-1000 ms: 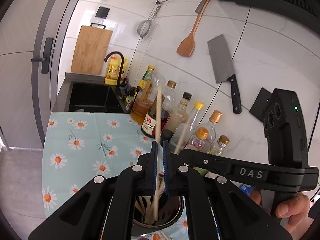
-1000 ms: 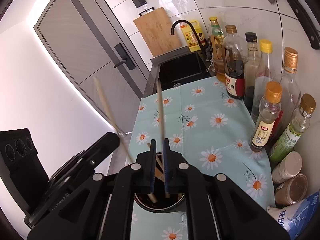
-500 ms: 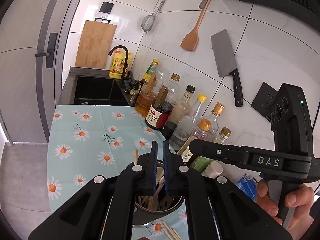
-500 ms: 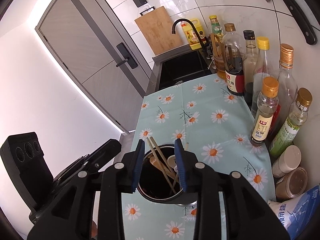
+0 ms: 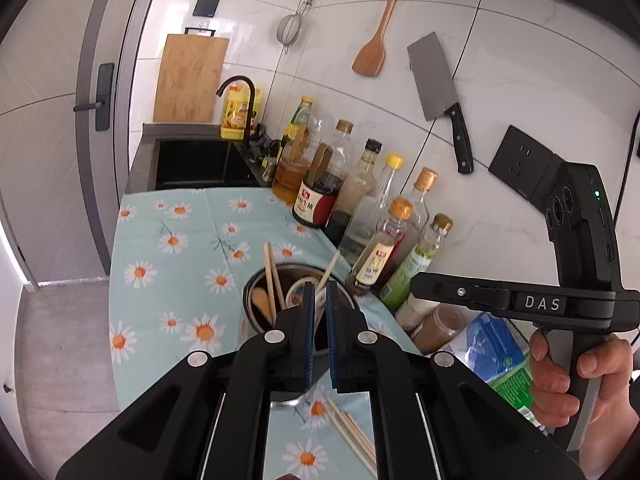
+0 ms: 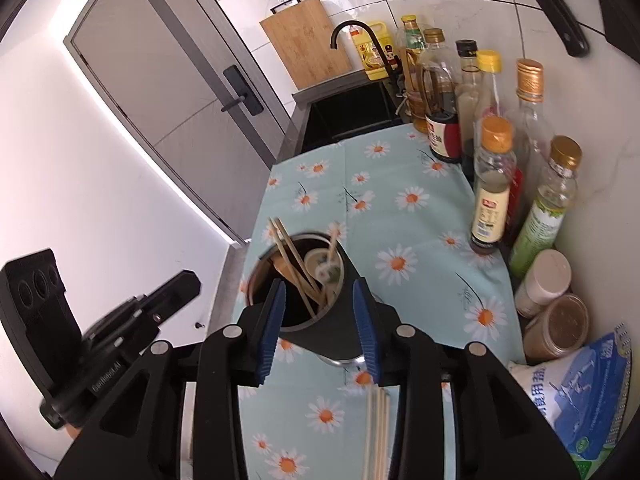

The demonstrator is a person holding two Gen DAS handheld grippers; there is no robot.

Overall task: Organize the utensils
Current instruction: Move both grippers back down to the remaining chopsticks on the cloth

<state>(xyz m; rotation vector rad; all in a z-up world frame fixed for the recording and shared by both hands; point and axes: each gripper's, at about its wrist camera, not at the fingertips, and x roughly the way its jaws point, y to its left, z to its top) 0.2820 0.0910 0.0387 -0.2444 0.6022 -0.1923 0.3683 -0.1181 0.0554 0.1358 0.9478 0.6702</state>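
- While L gripper sits pressed together, empty, R gripper has just been spreading, nothing pinched.
- Chopsticks lean in utensil pot; more chopsticks lie on daisy cloth.

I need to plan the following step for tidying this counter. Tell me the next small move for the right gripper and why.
Probably lower the right gripper toward the loose chopsticks lying on the daisy cloth just below it. Its jaws have just been opening and hold nothing, while the utensil cup already holds chopsticks and spoons. The left gripper is shut and empty.
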